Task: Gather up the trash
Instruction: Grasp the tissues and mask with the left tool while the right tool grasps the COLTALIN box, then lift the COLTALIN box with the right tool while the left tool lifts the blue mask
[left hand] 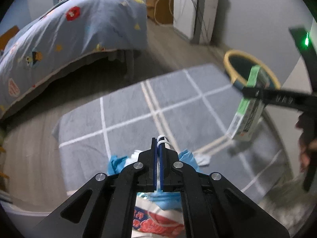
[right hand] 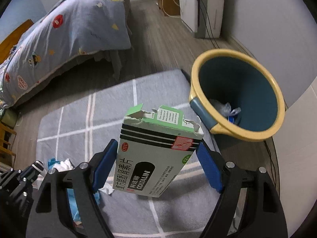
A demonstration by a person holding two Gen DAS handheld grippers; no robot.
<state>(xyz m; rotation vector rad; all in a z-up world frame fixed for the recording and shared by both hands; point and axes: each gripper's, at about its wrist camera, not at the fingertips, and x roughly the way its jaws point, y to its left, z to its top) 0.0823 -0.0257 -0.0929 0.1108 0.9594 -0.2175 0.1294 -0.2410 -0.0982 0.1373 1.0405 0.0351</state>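
Right gripper [right hand: 156, 164] grasps the medicine box [right hand: 156, 154] long-axis forward, bin [right hand: 237, 93] just ahead-right; left gripper [left hand: 158, 148] clenched on a white strap [left hand: 162, 139], farther off.

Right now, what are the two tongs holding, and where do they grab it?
The right tongs clamp the torn green-and-white cardboard medicine box by its two side edges. The left tongs are shut on a thin white string or strap; what it belongs to is unclear.

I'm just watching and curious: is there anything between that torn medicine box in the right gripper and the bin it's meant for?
Nothing visible. The medicine box, clamped in the right gripper, is held up over the grey rug; only open air and rug lie between it and the yellow-rimmed bin, whose mouth faces it.
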